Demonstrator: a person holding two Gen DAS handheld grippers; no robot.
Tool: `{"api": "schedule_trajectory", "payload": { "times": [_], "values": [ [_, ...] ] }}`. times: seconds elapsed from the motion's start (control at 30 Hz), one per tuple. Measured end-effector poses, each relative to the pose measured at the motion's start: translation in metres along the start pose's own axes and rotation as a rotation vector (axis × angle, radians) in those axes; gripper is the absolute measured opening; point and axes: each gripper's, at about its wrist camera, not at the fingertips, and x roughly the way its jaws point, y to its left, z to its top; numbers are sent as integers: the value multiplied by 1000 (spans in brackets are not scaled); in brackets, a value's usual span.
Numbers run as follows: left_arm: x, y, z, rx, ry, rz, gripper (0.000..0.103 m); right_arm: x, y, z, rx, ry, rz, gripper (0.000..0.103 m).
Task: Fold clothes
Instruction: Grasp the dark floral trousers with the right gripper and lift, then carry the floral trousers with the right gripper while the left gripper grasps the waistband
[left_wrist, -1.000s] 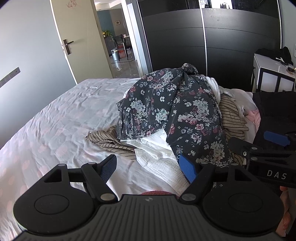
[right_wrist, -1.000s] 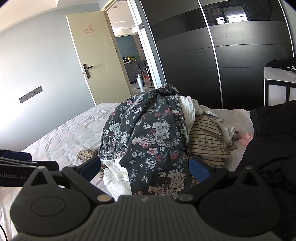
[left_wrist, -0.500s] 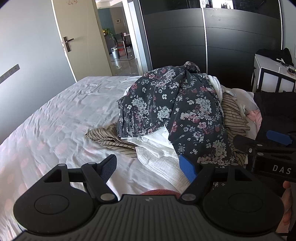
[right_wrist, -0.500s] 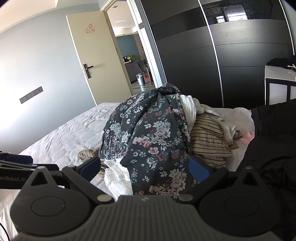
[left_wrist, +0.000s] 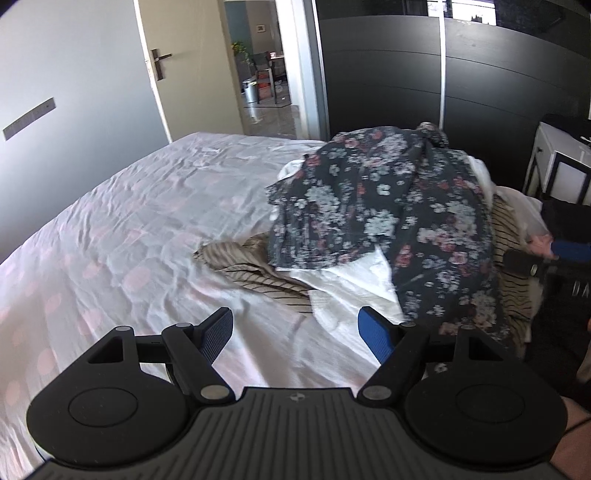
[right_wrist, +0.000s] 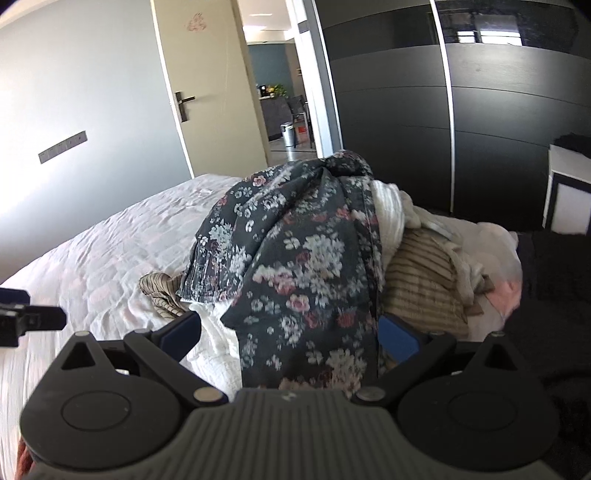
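Observation:
A pile of clothes lies on the bed. On top is a dark floral garment (left_wrist: 384, 206) (right_wrist: 295, 258), over a white garment (left_wrist: 347, 288) (right_wrist: 218, 332) and a beige striped one (left_wrist: 251, 262) (right_wrist: 421, 288). My left gripper (left_wrist: 295, 334) is open and empty, above the sheet just in front of the pile. My right gripper (right_wrist: 291, 332) is open, its jaws to either side of the hanging front edge of the floral garment, touching nothing that I can see. The right gripper also shows at the right edge of the left wrist view (left_wrist: 546, 258).
The bed has a white sheet (left_wrist: 129, 240) with pale pink dots. A dark garment (right_wrist: 554, 295) lies at the right of the pile. A black wardrobe (right_wrist: 443, 129), a white nightstand (left_wrist: 561, 166) and an open door (left_wrist: 177, 66) stand behind.
Both grippers have moved forward toward the pile. The left view has swung left and lower over the sheet. The clothes have not moved.

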Motion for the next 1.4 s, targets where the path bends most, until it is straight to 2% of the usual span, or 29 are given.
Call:
{"api": "schedule_trajectory", "payload": {
  "times": [0.33, 0.57, 0.63, 0.67, 0.7, 0.73, 0.77, 0.8, 0.9, 1.03, 1.23, 1.4],
  "values": [
    [32, 72, -15, -112, 90, 120, 88, 109, -9, 68, 22, 29, 67, 102],
    [48, 120, -39, -188, 176, 199, 88, 184, -4, 102, 63, 36, 50, 101],
    [50, 132, -47, -206, 198, 218, 88, 201, -4, 109, 68, 43, 34, 94],
    [51, 138, -51, -216, 208, 227, 88, 208, -4, 112, 66, 50, 27, 86],
    [51, 144, -56, -228, 218, 235, 88, 214, -3, 115, 57, 55, 22, 75],
    [50, 150, -60, -240, 225, 242, 88, 220, -1, 118, 46, 58, 18, 69],
    [50, 156, -64, -252, 232, 249, 88, 224, 1, 121, 20, 55, 3, 52],
    [49, 162, -68, -264, 238, 257, 88, 225, 6, 125, -6, 49, -4, 40],
    [40, 174, -73, -281, 234, 273, 88, 220, 23, 139, -83, 27, -7, 20],
    [21, 188, -73, -280, 200, 293, 88, 202, 54, 160, -182, -4, 35, 11],
    [-25, 203, -67, -264, 103, 333, 88, 133, 148, 201, -346, -137, 210, 5],
    [-79, 224, -66, -303, 0, 382, 88, 69, 234, 229, -442, -223, 375, 5]
  ]
}}
